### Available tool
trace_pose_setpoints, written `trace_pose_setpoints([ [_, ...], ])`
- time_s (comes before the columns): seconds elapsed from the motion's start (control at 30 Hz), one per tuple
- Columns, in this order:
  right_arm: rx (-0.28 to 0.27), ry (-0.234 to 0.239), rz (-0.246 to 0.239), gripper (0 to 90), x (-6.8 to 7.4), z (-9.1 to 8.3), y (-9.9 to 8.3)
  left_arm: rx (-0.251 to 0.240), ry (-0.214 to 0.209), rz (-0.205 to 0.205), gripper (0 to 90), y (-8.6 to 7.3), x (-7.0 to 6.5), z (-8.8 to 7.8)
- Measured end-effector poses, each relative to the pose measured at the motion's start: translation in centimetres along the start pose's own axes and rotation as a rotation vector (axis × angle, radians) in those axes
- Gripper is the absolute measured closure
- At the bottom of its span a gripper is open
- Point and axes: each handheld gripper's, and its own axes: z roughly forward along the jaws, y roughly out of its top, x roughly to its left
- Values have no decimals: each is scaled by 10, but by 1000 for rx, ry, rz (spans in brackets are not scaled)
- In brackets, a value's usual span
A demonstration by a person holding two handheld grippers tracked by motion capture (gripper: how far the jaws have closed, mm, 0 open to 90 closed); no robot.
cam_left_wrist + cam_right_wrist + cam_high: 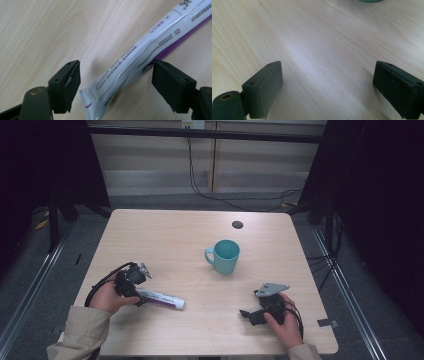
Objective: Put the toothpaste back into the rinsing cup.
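Toothpaste tube, white with a purple stripe, lies flat on the bench at the near left, its crimped tail toward your left hand and its length running rightward. Your left gripper is down over that tail end; in the left gripper view the jaws are spread with the tube between them, a clear gap on the one side, the other pad just beside the purple edge, not yet pressing as far as I can tell. The tube crosses the gap at a slant, so judge this the pre-grasp step: square the jaws across the tube's width before you close, and take it a little up from the crimp where the body is fuller, since the flat tail looks likely to slip or fold. Close slowly; the skin is soft and already dented, and a hard pinch may squeeze paste toward the cap. Keep the pads low enough to catch the body but off the bench wood. Middle of the bench: teal mug, upright, handle to the left, well apart from the tube. Near right: your right gripper rests low at the bench, jaws spread wide over bare wood, nothing between them. Leave it parked while the left takes hold.
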Motion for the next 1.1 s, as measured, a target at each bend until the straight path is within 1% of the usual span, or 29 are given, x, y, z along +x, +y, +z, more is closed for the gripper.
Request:
trace_pose_setpoints([
  [0.07,1,0,1,85,0,0,0,-2,-12,14,249,1,-1,0],
  [0.13,0,0,0,85,0,0,0,-2,-11,22,250,2,-2,1],
  [0.17,0,0,-1,85,0,0,0,4,-22,24,251,3,-3,1],
  [0.2,0,0,0,85,0,0,0,-4,-24,30,258,3,-3,2],
  [0.27,0,0,-1,85,0,0,0,8,-33,39,262,3,-4,3],
  [0.3,0,0,0,85,0,0,0,0,-36,40,276,3,-6,3],
  [0.4,0,0,-1,85,0,0,0,10,-46,55,300,3,-7,4],
  [0.5,0,0,0,85,0,0,0,14,-35,68,305,3,-10,6],
  [0.6,0,0,-1,85,0,0,0,32,-26,81,315,4,-12,7],
  [0.63,0,0,-1,85,0,0,0,52,-15,101,338,5,-14,10],
  [0.73,0,0,-1,85,0,0,0,51,-28,90,342,7,-14,11],
  [0.8,0,0,-1,84,0,0,0,42,-33,89,351,7,-14,11],
  [0.83,0,0,-1,85,0,0,0,47,-40,101,363,7,-14,11],
  [0.9,0,0,-1,84,0,0,0,49,-53,121,423,7,-15,10],
  [0.93,0,0,-1,85,0,0,0,45,-71,125,465,7,-16,9],
  [0.97,0,0,-1,85,0,0,0,44,-78,130,510,7,-17,9],
  [1.0,0,0,-1,85,0,0,0,55,-95,148,560,7,-18,8],
  [1.03,0,0,-1,85,0,0,0,47,-123,131,651,7,-19,8],
  [1.07,0,0,-1,85,0,0,0,46,-142,95,651,7,-19,8],
  [1.1,0,0,-1,85,0,0,0,42,-146,75,662,6,-19,9],
])
